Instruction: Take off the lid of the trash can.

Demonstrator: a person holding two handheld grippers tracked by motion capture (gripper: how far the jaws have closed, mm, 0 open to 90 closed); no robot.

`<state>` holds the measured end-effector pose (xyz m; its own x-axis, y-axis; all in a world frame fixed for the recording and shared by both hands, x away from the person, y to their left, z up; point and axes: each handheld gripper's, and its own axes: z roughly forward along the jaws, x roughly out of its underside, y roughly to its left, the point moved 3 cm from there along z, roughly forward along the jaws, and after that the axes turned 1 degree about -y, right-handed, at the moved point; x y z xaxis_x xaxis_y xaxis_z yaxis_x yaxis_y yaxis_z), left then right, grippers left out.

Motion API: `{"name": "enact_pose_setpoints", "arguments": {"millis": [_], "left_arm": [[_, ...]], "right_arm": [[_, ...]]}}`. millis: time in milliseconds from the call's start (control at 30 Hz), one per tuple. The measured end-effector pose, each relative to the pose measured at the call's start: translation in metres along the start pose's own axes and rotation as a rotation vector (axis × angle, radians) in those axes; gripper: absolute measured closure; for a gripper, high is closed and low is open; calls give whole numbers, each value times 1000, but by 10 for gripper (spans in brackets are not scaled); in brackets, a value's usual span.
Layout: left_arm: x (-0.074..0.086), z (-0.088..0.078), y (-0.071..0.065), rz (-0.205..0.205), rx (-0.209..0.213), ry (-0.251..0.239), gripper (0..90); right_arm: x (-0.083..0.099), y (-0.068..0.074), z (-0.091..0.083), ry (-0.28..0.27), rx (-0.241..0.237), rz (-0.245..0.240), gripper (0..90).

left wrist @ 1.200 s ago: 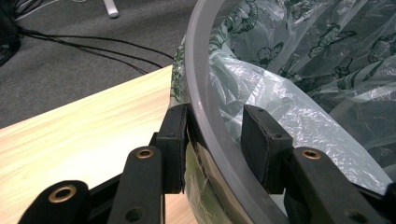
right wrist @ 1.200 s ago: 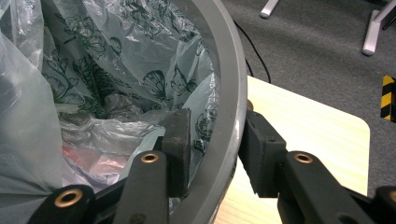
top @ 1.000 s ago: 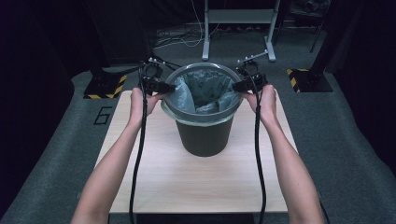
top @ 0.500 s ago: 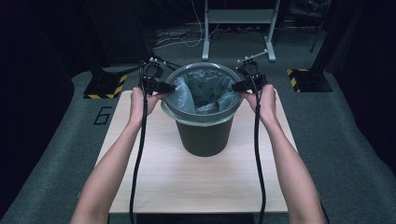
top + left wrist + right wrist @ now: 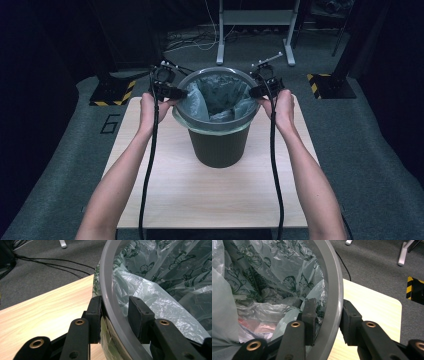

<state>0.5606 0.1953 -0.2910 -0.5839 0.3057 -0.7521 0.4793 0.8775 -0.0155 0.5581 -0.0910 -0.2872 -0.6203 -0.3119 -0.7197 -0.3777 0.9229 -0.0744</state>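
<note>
A dark bin [image 5: 218,147] stands at the back middle of the wooden table [image 5: 200,195]. It has a grey rim ring [image 5: 215,128] and a pale green leaf-printed bag [image 5: 220,95] inside. My left gripper [image 5: 181,93] straddles the ring's left side. In the left gripper view the ring [image 5: 110,290] runs between the two pads of the left gripper [image 5: 113,302], which press on it. My right gripper [image 5: 252,91] holds the ring's right side. Its jaws have just been closing, and the right gripper [image 5: 327,303] now pinches the ring [image 5: 334,285] and bag [image 5: 274,272].
Crumpled plastic lies in the bag's bottom [image 5: 269,307]. Grey carpet surrounds the table, with yellow-black striped bases at the left [image 5: 112,92] and the right [image 5: 327,85]. A white stand [image 5: 255,20] and floor cables [image 5: 50,262] lie behind.
</note>
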Motion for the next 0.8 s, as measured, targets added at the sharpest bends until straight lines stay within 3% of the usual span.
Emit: {"name": "enact_pose_setpoints", "arguments": {"millis": [400, 800], "left_arm": [[-1, 0, -2, 9, -16, 2, 655], [-11, -14, -2, 22, -19, -22, 652]], "right_arm": [[-7, 2, -10, -27, 16, -12, 693], [-9, -1, -11, -44, -17, 16, 700]]}}
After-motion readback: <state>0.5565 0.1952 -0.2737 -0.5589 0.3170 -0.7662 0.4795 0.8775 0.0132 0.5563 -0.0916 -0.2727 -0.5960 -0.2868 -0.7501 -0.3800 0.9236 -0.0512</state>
